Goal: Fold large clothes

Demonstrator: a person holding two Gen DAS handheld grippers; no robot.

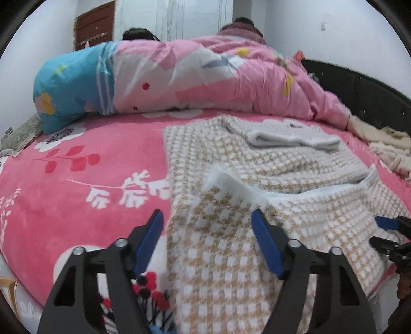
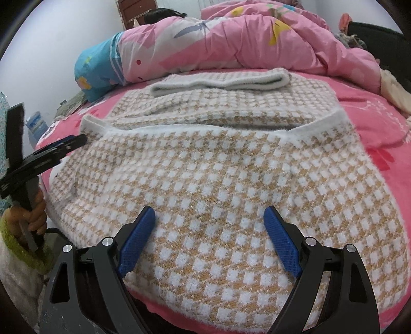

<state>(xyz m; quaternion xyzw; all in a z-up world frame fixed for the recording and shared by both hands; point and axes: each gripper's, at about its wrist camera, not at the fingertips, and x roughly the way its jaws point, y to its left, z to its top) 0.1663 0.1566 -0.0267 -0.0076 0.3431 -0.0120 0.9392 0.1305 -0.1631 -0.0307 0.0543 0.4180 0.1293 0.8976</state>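
Observation:
A tan-and-white checked sweater (image 2: pixel 205 167) lies spread on the pink bed, its lower part doubled over so that a white fuzzy trim (image 2: pixel 285 135) runs across it. Its white collar (image 2: pixel 218 82) lies at the far end. My right gripper (image 2: pixel 209 213) hovers open over the sweater's near edge, with nothing between its pads. My left gripper (image 1: pixel 206 218) is open above the sweater's (image 1: pixel 257 164) left edge, beside a raised white corner (image 1: pixel 221 177). The pads are not pressing on the cloth. In the right wrist view the left gripper (image 2: pixel 69 142) reaches in from the left, held by a hand (image 2: pixel 36 213).
A pink floral bedspread (image 1: pixel 77 200) covers the bed. A bunched pink and blue quilt (image 1: pixel 179 77) lies across the far side, with people's heads (image 1: pixel 241 21) behind it. A black headboard (image 1: pixel 359 87) and a cream garment (image 1: pixel 385 144) are at the right.

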